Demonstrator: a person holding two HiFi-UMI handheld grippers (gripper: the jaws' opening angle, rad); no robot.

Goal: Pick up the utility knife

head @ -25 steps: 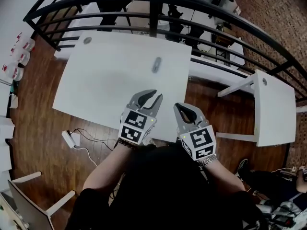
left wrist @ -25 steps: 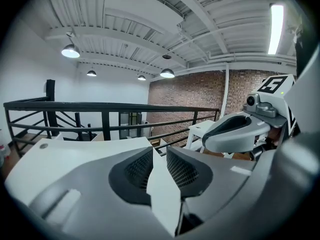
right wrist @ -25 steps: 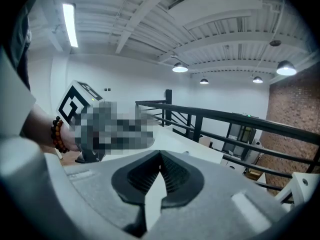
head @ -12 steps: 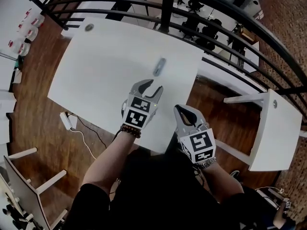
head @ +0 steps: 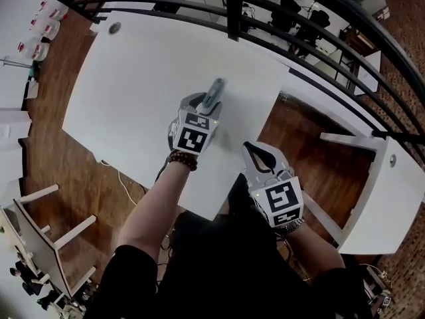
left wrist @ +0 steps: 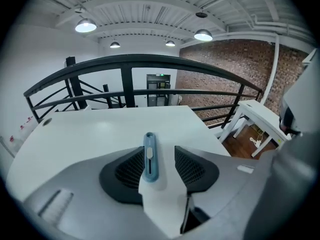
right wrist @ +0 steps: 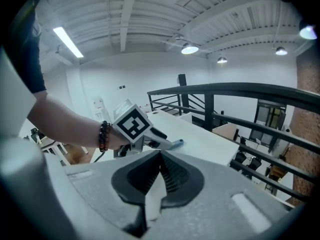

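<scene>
A slim grey-blue plastic utility knife [head: 216, 90] lies flat on the white rectangular worktop [head: 126, 78], towards its far right part, with its length pointing away from the person. The left gripper view shows a pale slider set in a dark slot along the back of the utility knife [left wrist: 149, 159].

The grey left gripper [head: 211, 101] reaches out over the worktop with its fingers [left wrist: 129, 170] apart, one on either side of the knife's near end. The knife sits closer to the left finger, and a strip of white worktop shows between it and the right finger. Whether the left finger touches it cannot be told.

The grey right gripper [head: 252, 149] hangs nearer the person, past the worktop's near edge and well apart from the knife. Its ribbed black fingers [right wrist: 176, 176] meet at the tips with nothing between them.

Each gripper carries a cube with black-and-white square markers; these show block patterns only. A dark beaded bracelet [head: 181, 159] sits on the person's left wrist, just behind the left gripper's cube.

A small round grey disc [head: 115, 27] is set into the worktop's far left corner. A black metal railing [head: 232, 8] runs along the far side of the worktop, and a second white table [head: 392, 198] stands to the right on the brown wooden floor [head: 53, 131]. In the left gripper view a small green sign [left wrist: 161, 75] hangs over a distant doorway, too small to read.
</scene>
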